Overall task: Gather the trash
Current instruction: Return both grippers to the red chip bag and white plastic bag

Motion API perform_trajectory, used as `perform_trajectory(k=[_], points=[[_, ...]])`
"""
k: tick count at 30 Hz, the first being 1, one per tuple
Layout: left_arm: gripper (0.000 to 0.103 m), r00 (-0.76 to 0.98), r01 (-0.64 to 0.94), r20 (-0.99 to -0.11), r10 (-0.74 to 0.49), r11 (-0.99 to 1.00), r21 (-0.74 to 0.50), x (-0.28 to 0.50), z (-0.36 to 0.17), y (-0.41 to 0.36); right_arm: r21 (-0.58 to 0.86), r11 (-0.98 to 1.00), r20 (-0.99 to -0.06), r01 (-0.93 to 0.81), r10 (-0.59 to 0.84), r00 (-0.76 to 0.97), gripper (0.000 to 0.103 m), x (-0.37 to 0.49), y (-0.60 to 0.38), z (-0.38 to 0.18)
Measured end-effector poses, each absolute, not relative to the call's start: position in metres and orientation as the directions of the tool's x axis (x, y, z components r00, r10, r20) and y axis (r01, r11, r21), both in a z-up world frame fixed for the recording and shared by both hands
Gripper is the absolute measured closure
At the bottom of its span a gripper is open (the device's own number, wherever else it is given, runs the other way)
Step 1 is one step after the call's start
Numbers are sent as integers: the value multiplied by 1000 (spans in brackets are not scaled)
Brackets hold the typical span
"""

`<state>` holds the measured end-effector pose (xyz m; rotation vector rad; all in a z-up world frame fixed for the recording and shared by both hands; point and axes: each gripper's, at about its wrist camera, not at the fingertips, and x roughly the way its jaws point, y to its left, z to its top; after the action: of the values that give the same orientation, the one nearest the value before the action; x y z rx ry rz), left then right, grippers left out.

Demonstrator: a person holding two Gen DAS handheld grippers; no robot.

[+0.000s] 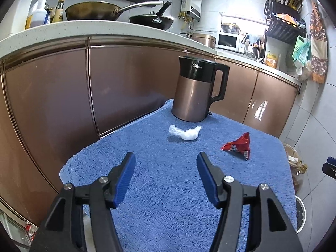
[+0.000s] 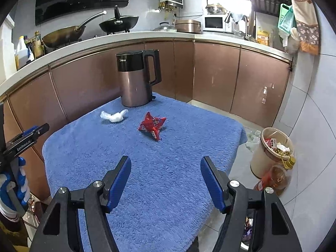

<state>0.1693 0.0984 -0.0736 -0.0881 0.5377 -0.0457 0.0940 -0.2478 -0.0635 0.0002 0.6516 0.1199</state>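
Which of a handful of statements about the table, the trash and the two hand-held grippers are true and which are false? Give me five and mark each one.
1. The left hand-held gripper is open and holds nothing. True.
2. The red snack wrapper is clamped in the right hand-held gripper. False: it lies on the blue towel, and that gripper is open and empty.
3. The crumpled white plastic lies between the kettle and the left hand-held gripper. True.
4. The kettle lies on its side. False: it stands upright at the far end of the towel.
5. A trash bin with rubbish in it stands on the floor, to the right of the table. True.
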Motion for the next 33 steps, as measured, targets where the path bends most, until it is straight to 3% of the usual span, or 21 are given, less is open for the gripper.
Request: perform_trajectory(k=[26, 33], points=[[38, 768, -37, -640, 37, 999, 13, 274, -124, 126, 70, 974, -711, -217, 201, 674, 28, 181, -221, -118], [34, 742, 102, -656, -138, 990, -93, 343, -120, 132, 77, 957, -717, -279, 248, 652, 24, 232, -210, -130]])
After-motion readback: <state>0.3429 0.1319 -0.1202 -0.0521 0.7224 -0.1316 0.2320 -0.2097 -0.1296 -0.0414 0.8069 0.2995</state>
